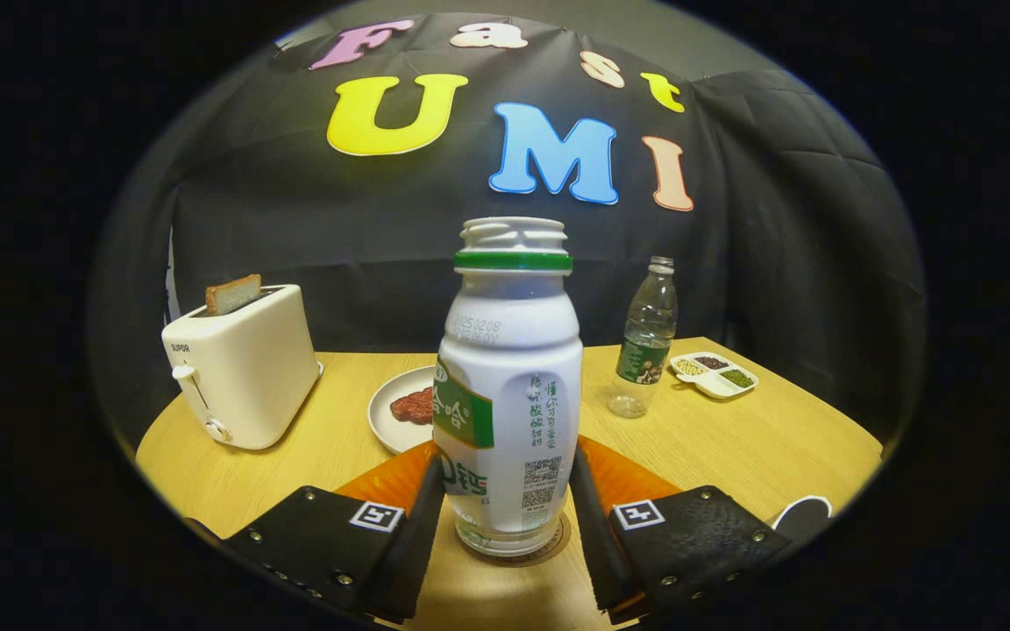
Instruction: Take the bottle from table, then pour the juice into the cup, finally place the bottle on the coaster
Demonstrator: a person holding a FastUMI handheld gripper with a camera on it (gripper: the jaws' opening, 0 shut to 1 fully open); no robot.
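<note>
I find the bottle upright on its coaster, jaws flanking it, grip uncertain. I advise opening fully, then withdrawing straight back.

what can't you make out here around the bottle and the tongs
- Gripper view: whether the tongs press the bottle or just flank it.
- Coaster: mostly hidden under the bottle's base.
- Plate: its far side sits behind the bottle.
- Cup: cut off, just a rim.
</note>
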